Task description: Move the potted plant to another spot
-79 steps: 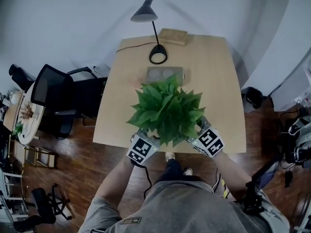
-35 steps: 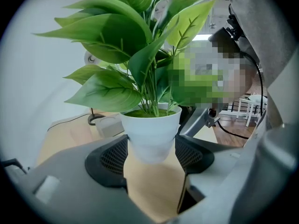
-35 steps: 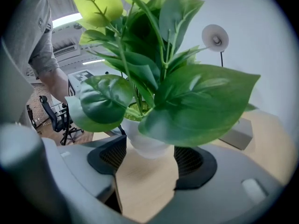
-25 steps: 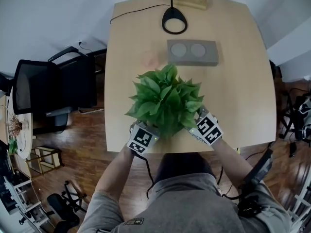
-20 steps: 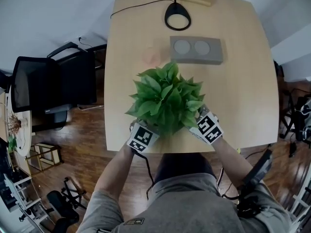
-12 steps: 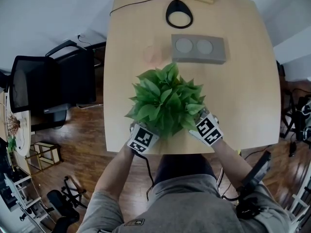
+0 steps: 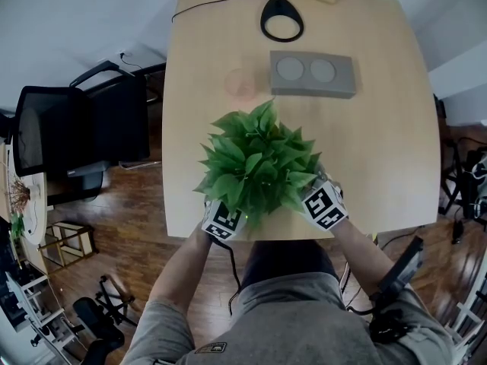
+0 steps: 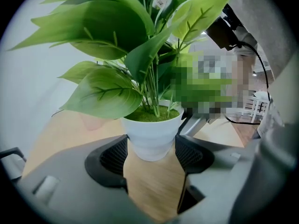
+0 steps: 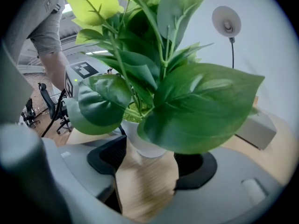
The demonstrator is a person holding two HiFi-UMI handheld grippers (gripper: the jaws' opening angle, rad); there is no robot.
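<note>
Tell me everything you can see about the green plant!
The plant has big, glossy, pointed green leaves on thin stems. It stands upright in green moss in a smooth white pot that narrows downward. It is at the near edge of the wooden table. The left gripper has its jaws against the pot's sides. The right gripper also has the pot between its jaws, but a leaf hides one side.

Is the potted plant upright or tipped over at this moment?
Upright. In the left gripper view the white pot shows a near-level rim facing up, and its stems rise straight from the soil.
</note>
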